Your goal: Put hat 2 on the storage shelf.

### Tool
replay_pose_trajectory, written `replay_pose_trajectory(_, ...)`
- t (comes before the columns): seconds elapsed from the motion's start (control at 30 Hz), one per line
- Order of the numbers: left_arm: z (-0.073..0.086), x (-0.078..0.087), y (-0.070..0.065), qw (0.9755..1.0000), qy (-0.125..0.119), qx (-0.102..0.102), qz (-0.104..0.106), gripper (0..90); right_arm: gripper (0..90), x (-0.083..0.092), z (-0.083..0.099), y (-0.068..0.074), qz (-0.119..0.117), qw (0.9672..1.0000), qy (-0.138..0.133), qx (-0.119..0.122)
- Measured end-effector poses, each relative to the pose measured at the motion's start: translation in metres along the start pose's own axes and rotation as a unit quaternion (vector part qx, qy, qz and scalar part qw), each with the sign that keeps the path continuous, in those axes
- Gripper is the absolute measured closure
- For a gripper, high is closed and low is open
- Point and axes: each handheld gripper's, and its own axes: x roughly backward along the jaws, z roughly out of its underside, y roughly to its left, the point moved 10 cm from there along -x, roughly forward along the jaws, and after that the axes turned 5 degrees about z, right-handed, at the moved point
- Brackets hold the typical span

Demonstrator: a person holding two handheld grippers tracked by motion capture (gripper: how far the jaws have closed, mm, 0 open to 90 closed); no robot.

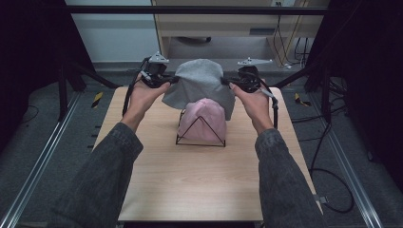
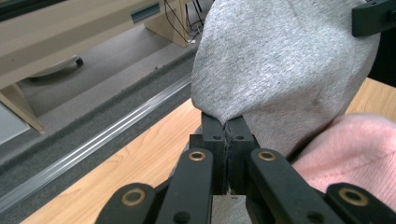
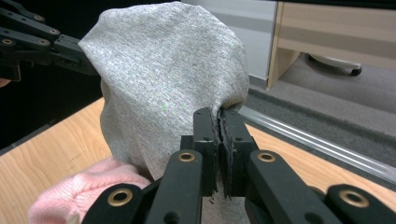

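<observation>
A grey knit cloth [image 1: 199, 84] hangs stretched in the air between both grippers, above the far half of the table. My left gripper [image 1: 167, 81] is shut on its left edge, and my right gripper [image 1: 227, 83] is shut on its right edge. In the left gripper view the jaws [image 2: 225, 127] pinch the grey cloth [image 2: 280, 60]. The right gripper view shows the jaws [image 3: 219, 116] clamped on the grey cloth [image 3: 163, 79]. Below it a pink knit cloth [image 1: 205, 118] drapes over a black wire stand [image 1: 200, 129].
The wooden table [image 1: 190, 180] has bare surface in front of the stand. Beyond its far edge lie a metal rail [image 2: 93, 144], grey carpet and a wooden desk [image 1: 228, 23]. Cables [image 1: 328, 180] run on the floor at the right.
</observation>
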Motion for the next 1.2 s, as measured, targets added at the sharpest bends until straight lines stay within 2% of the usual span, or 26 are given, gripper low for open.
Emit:
replay_pose_trajectory(0.13,0.011,-0.004,-0.001,1.0000,0.005,0.004,0.003,89.0,86.3,-0.005,0.006,0.002,0.001,1.0000,0.008,0.005)
replay_pose_trajectory(0.73,0.060,-0.022,-0.020,0.9990,0.035,0.017,0.021,89.0,86.2,-0.012,0.042,0.000,0.010,0.9986,0.048,0.019)
replay_pose_trajectory(1.07,0.086,-0.024,-0.029,0.9978,0.056,0.024,0.026,89.0,85.9,-0.015,0.059,0.003,0.007,0.9975,0.070,0.013)
replay_pose_trajectory(1.13,0.090,-0.024,-0.030,0.9977,0.054,0.030,0.028,89.0,85.0,-0.016,0.060,0.004,0.006,0.9974,0.071,0.014)
replay_pose_trajectory(1.2,0.094,-0.025,-0.032,0.9973,0.059,0.032,0.030,88.4,78.6,-0.015,0.060,0.005,0.010,0.9973,0.071,0.012)
